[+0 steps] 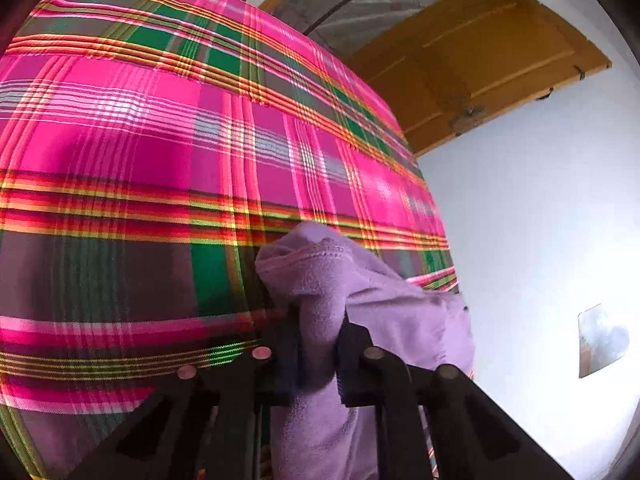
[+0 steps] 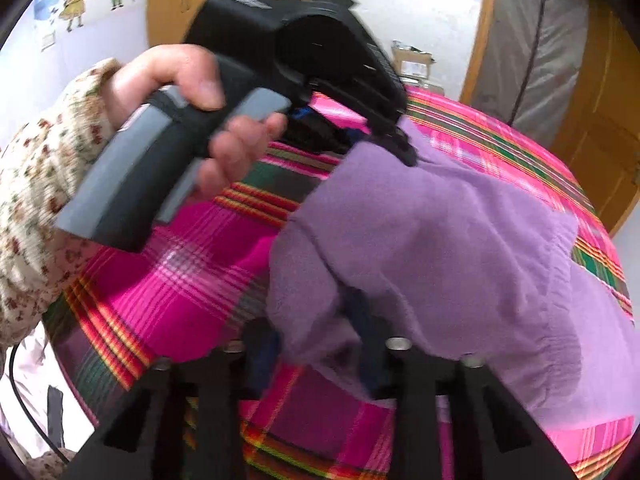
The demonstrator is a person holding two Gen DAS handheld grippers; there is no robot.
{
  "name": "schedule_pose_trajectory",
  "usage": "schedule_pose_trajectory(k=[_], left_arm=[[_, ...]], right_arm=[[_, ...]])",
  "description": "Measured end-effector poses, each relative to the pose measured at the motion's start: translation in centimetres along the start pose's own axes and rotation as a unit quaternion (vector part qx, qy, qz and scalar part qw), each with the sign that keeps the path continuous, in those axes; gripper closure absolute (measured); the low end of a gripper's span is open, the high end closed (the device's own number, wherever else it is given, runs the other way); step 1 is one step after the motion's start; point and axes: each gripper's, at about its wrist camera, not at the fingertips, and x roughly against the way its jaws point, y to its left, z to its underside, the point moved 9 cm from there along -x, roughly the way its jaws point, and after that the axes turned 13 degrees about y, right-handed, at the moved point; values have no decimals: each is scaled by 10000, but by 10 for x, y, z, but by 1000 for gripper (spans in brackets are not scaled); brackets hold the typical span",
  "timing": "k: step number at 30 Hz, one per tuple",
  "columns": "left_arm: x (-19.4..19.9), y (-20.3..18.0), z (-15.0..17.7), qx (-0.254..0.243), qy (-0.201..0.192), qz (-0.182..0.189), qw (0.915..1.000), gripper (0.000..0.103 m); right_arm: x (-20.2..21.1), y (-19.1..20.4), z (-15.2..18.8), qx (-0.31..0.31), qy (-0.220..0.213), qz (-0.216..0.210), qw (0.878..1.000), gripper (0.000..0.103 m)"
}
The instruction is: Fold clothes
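Presently the purple garment (image 2: 440, 240) hangs stretched between both tools above the plaid bed (image 1: 140, 140). The left hand-held gripper (image 1: 316, 344) and right hand-held gripper (image 2: 320, 344) each pinch one end, its long axis running between them.

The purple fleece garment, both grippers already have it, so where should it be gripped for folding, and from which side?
Keep to the edges. The left gripper pinches a bunched hem of the purple fleece garment; the right gripper clamps another edge fold. Coming from opposite ends over the plaid sheet probably spreads it best.
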Motion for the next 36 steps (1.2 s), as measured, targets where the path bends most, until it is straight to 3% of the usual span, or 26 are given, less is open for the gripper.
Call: schedule_pose_trajectory(k=[4, 13, 26, 36], left_arm=[[14, -2, -1, -15, -146, -8, 9999, 92], [68, 18, 12, 19, -517, -319, 9981, 92], [139, 95, 60, 679, -896, -864, 9899, 92], [129, 118, 69, 919, -841, -1093, 9862, 87]], right_arm=[[2, -1, -2, -116, 46, -253, 9996, 79], [15, 35, -23, 382, -96, -652, 9971, 80], [11, 144, -57, 1124, 86, -1728, 9785, 80], [-1, 167, -55, 1158, 321, -1999, 9724, 78]])
